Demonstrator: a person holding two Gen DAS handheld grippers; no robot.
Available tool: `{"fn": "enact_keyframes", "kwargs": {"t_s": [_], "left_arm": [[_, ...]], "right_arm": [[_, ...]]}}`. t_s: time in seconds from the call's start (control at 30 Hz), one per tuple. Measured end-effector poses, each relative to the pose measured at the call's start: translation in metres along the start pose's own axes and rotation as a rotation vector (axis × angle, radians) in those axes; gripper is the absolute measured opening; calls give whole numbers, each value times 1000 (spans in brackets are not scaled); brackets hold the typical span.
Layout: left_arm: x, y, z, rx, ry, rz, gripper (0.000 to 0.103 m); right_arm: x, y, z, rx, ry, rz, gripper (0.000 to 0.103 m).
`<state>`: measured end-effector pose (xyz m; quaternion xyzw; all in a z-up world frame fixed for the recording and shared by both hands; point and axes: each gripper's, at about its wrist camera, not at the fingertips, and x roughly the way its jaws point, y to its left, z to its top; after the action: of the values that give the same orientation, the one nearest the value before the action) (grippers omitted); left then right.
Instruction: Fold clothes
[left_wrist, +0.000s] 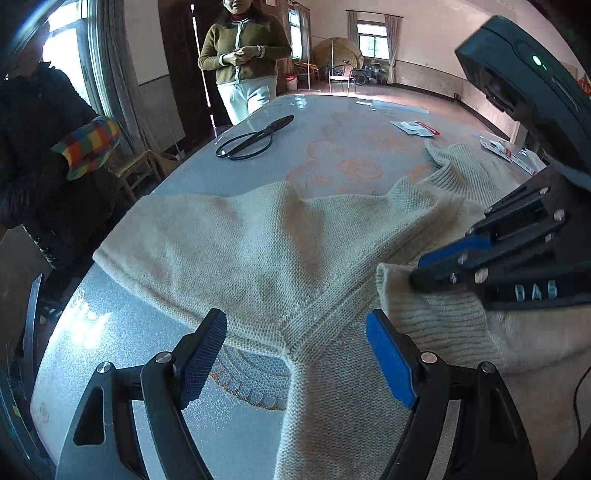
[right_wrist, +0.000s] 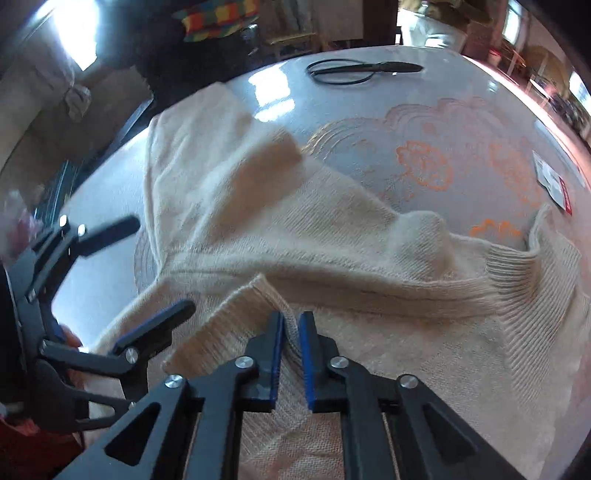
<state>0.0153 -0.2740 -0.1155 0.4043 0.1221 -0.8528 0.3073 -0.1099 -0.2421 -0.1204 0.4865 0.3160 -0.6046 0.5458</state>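
Beyond the cream sweater (left_wrist: 280, 251), black scissors (left_wrist: 255, 138), packets (left_wrist: 417, 128), two bystanders (left_wrist: 245, 55)

We've got bare table (left_wrist: 325, 122) beyond the sweater (left_wrist: 258, 251); scissors (left_wrist: 255, 138) on the far left and paper cards (left_wrist: 415, 128) on the far right are the only obstructions. Two bystanders crowd the left edge.
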Motion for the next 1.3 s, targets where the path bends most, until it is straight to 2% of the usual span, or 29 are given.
{"fn": "enact_keyframes", "kwargs": {"t_s": [0.07, 0.13, 0.17, 0.2, 0.27, 0.33, 0.37, 0.43, 0.53, 0.63, 0.7, 0.83, 0.9, 1.1, 1.3], "left_arm": [[0, 1, -1, -1, 0, 4, 79], [1, 0, -1, 4, 6, 13, 79], [2, -1, -1, 13, 14, 16, 79], [4, -4, -1, 25, 25, 24, 79], [9, -9, -1, 59, 51, 50, 79], [9, -14, 0, 81, 56, 52, 79], [9, -17, 1, 90, 54, 50, 79], [8, -22, 2, 107, 51, 45, 79], [8, -29, 4, 138, 60, 43, 79], [9, -30, 6, 145, 73, 44, 79], [10, -29, 9, 142, 86, 40, 79], [3, -24, 14, 141, 91, 47, 79], [2, -20, 18, 143, 93, 48, 79], [4, -6, 28, 130, 104, 47, 79], [-3, -12, 29, 157, 94, 12, 79]], "right_arm": [[-12, -16, 8, 94, -82, 20, 5], [-10, -25, 13, 149, -110, 41, 5], [-8, -30, 16, 176, -124, 52, 9], [0, -32, 16, 183, -91, 58, 11], [3, -34, 19, 192, -75, 35, 11], [-17, -43, 19, 221, -137, 35, 15], [-28, -50, 16, 245, -165, -12, 21], [-38, -74, 15, 335, -155, -144, 24], [-46, -77, -5, 378, -131, -45, 25], [-49, -58, -27, 288, -59, -115, 24], [-47, -54, -39, 315, -43, -84, 25], [-32, -45, -54, 352, -14, -119, 25], [-28, -46, -62, 362, 5, -107, 26], [-12, -45, -70, 379, 40, -121, 27], [-9, -39, -70, 356, 40, -160, 30]]}}
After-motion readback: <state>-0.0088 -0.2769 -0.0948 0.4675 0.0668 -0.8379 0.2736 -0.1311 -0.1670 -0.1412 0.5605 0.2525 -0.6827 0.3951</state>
